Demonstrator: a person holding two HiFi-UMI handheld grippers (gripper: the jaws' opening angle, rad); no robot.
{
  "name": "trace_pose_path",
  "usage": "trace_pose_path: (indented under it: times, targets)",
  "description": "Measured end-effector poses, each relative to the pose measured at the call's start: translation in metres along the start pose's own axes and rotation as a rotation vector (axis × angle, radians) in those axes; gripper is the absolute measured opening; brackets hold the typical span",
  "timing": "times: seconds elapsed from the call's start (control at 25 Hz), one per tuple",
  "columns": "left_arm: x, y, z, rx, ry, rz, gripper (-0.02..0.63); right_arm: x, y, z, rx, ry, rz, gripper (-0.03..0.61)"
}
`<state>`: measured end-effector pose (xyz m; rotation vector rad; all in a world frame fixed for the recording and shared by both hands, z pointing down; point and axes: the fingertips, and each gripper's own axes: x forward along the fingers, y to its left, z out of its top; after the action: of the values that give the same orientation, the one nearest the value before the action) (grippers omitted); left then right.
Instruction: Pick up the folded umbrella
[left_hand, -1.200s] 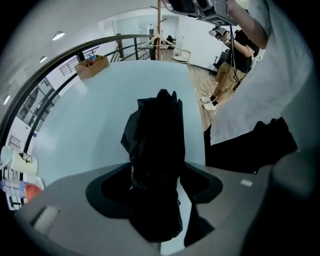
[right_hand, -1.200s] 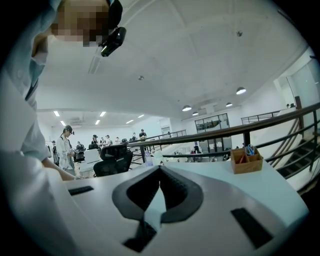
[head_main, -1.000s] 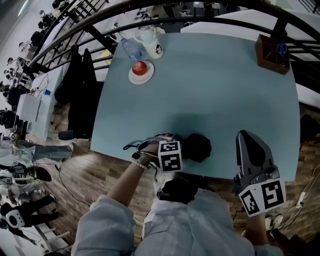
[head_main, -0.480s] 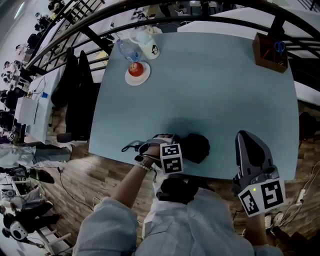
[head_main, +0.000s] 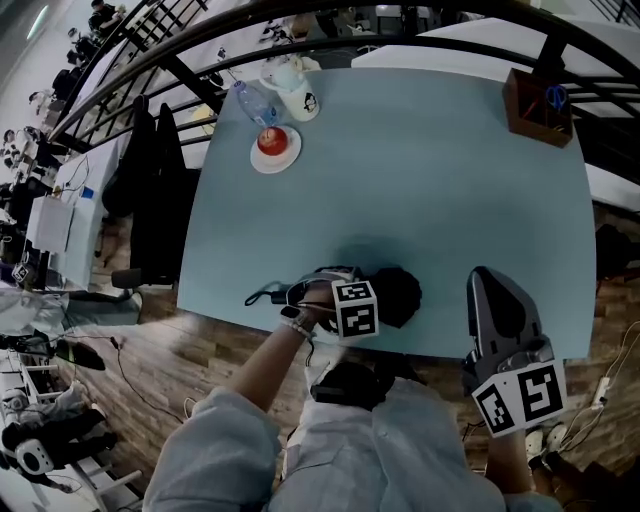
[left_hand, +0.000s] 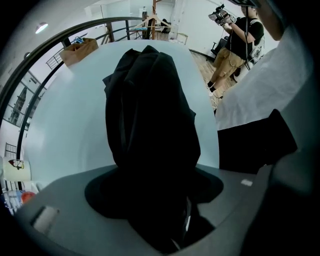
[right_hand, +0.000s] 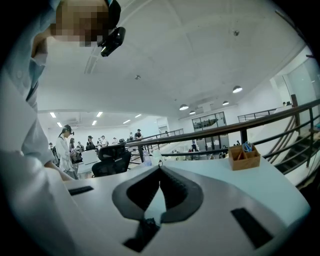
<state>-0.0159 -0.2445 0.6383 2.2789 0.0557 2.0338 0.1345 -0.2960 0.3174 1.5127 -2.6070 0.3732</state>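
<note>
- Plate bearing a red apple sits at the table's far left corner.
- Left gripper clamps the black folded umbrella at the table's near edge.
- Right gripper, jaws together and empty, lies over the table's near right edge.

Matt black cloth umbrella; smooth table.
</note>
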Motion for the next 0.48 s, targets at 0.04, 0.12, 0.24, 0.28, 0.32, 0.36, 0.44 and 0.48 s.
trace_pose_path:
  times: [0.04, 0.12, 0.24, 0.28, 0.32, 0.36, 0.44, 0.48]
  targets:
    - [0.000, 0.000, 0.000, 0.000, 0.003, -0.001, 0.290, 0.000, 0.001, 0.000, 0.000, 0.000, 0.000, 0.000]
    - [0.000, -0.001, 0.000, 0.003, -0.004, 0.003, 0.290, -0.001, 0.005, -0.001, 0.001, -0.001, -0.001, 0.000]
    - [0.000, -0.002, 0.003, 0.017, -0.021, 0.007, 0.290, -0.004, 0.007, -0.003, 0.001, -0.002, -0.010, 0.000]
    - [0.000, -0.002, 0.003, 0.021, -0.028, 0.012, 0.290, -0.006, 0.009, -0.004, 0.002, -0.002, -0.012, 0.000]
    - [-0.001, -0.002, 0.002, 0.025, -0.038, 0.021, 0.291, -0.007, 0.011, -0.004, 0.001, -0.002, -0.014, 0.000]
    - [-0.001, -0.002, 0.002, 0.030, -0.050, 0.033, 0.290, -0.008, 0.013, -0.005, 0.000, -0.003, -0.016, 0.000]
    - [-0.001, -0.002, 0.002, 0.040, -0.073, 0.056, 0.288, -0.010, 0.016, -0.005, -0.005, -0.003, -0.022, 0.000]
    - [-0.002, -0.001, 0.001, 0.045, -0.081, 0.067, 0.288, -0.011, 0.018, -0.005, -0.008, -0.004, -0.024, 0.000]
